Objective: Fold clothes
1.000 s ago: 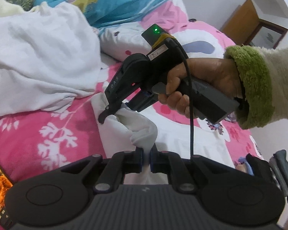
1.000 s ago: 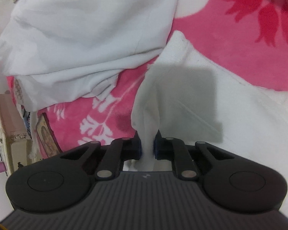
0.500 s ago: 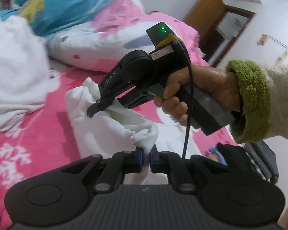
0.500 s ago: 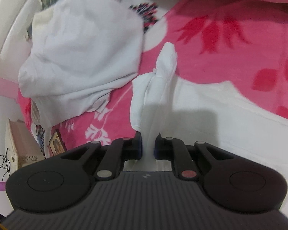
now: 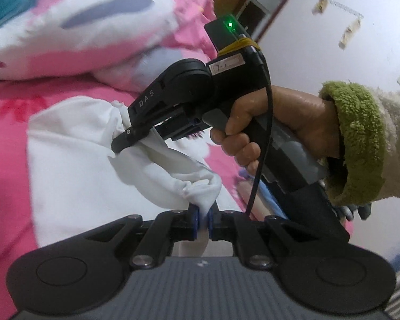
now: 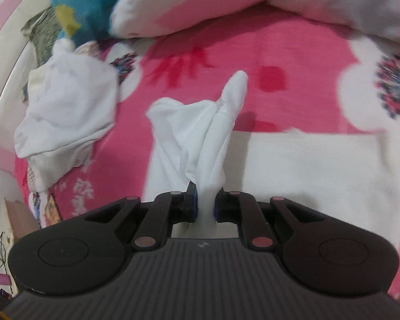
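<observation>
A white garment (image 5: 74, 165) lies on the pink flowered bedspread (image 5: 2, 133). My left gripper (image 5: 204, 217) is shut on a bunched edge of it. My right gripper (image 6: 206, 204) is shut on another bunched part of the same garment (image 6: 197, 138), lifted off the bed, with a loose tip standing up. The rest of the garment (image 6: 320, 176) lies flat to the right. In the left wrist view the right gripper (image 5: 125, 140), held by a hand in a green cuff, grips the cloth just ahead of my left gripper.
A second crumpled white garment (image 6: 66, 112) lies at the left of the bed. Pink and white pillows (image 6: 226, 0) and a teal cushion (image 6: 80, 2) sit at the head. A wooden door (image 5: 253, 8) and white wall stand beyond the bed.
Both grippers have lifted the garment's edge higher off the bed and swung toward the pillows. The white pile has slid out of the left wrist view.
</observation>
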Motion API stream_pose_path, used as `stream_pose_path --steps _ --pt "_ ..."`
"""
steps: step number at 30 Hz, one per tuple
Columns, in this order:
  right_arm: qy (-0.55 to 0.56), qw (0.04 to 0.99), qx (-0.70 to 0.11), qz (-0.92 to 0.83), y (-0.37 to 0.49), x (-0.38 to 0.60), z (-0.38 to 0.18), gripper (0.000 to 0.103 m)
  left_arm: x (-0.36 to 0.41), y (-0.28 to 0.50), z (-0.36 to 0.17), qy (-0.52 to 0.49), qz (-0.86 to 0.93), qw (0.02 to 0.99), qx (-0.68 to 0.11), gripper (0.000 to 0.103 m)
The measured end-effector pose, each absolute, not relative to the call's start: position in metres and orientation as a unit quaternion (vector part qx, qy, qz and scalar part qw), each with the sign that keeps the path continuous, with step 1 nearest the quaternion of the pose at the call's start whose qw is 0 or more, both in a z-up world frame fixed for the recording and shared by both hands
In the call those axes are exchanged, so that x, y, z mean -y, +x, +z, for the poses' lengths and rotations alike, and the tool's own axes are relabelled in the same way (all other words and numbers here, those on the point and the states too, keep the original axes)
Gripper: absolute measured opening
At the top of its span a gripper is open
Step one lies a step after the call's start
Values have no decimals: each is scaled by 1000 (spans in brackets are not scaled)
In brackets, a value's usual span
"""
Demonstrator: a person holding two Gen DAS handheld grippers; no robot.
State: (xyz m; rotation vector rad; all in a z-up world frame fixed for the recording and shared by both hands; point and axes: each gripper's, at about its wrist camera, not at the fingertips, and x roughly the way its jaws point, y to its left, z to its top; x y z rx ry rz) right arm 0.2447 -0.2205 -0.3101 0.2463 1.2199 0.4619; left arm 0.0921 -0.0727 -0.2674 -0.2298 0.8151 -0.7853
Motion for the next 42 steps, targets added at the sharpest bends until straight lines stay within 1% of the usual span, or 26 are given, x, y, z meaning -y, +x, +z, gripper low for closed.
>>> stream_pose_path --steps 7,12,26,32,33,34,35,36,38,40,41,42 --pt "143 798 -556 184 244 295 -325 9 123 99 -277 -88 -394 822 -400 8" --pt "154 798 -554 181 242 328 -329 9 152 102 -281 -77 -406 814 -410 8" --pt "186 790 -558 171 226 374 -340 9 190 102 -293 -58 -427 790 -435 8" --pt "198 781 -570 163 219 384 -357 9 204 103 -313 -40 -433 773 -462 9" --pt "200 778 -574 160 218 385 -361 11 206 104 -317 -36 -430 768 -473 16" --pt "203 773 -580 158 218 387 -365 12 207 103 -320 -34 -424 765 -483 25" --pt "207 768 -585 155 218 389 -369 12 207 103 -321 -33 -415 767 -489 30" --pt "218 764 -588 153 218 392 -372 14 205 101 -319 -34 -409 770 -490 37" --pt "240 756 -590 150 216 399 -373 16 199 99 -314 -42 -405 775 -484 41" --pt "255 750 -592 146 213 405 -369 24 191 96 -308 -48 -397 779 -483 48" --pt "262 747 -593 144 211 408 -368 26 187 95 -305 -50 -392 782 -483 49" --pt "269 745 -594 142 209 411 -366 31 183 93 -301 -52 -387 783 -483 49"
